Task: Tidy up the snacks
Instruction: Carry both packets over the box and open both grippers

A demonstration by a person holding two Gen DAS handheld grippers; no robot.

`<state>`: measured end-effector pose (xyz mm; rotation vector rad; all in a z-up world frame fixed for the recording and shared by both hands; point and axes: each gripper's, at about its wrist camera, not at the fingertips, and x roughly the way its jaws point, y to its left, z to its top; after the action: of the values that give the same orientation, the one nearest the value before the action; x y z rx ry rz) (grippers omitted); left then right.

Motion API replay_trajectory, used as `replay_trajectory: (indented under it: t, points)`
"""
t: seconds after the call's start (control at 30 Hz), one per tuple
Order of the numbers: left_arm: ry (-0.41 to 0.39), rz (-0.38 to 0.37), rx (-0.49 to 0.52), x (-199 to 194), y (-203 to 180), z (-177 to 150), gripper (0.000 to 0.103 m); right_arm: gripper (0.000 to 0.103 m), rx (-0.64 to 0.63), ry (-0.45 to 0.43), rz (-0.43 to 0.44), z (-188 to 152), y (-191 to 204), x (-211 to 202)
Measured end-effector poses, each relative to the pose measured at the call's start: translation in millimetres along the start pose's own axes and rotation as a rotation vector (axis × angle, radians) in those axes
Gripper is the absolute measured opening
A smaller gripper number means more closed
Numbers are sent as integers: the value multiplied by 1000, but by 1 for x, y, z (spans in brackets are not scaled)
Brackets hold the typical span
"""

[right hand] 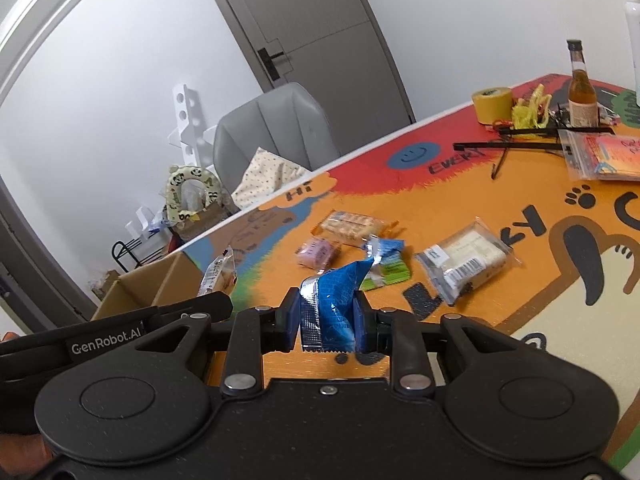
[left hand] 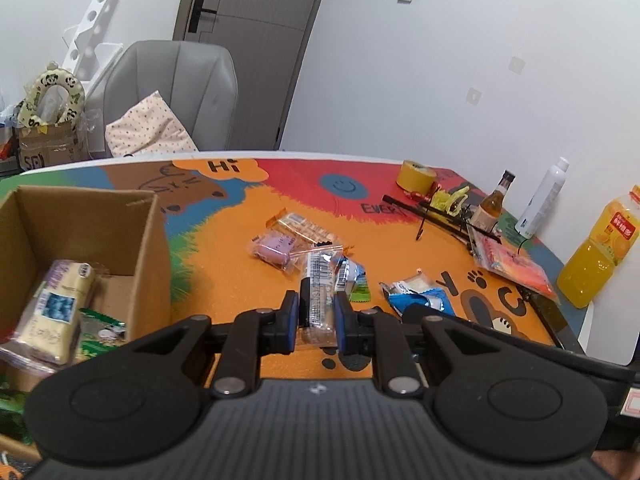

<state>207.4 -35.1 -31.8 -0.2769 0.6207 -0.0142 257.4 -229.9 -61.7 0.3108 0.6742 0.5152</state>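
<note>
Both tongs pinch crinkly packets — clear-wrapped bar (left hand: 317,292), blue foil pouch (right hand: 334,308).

Left gripper (left hand: 317,312) and right gripper (right hand: 328,320) both clamped, angled downward

I count five snack packets loose on the bench (right hand: 540,308), two more pinched in my tongs, one cardboard box (left hand: 148,240), three bottles, one tape roll (left hand: 416,175) and one grey chair (left hand: 172,88).
</note>
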Motion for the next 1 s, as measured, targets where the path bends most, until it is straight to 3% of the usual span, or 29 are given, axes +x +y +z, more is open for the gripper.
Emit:
replay_trajectory:
  t: [1.0]
  points:
    - [-78,131,-62,-77,89,12,17,25,-110,0,151,-5,96,9]
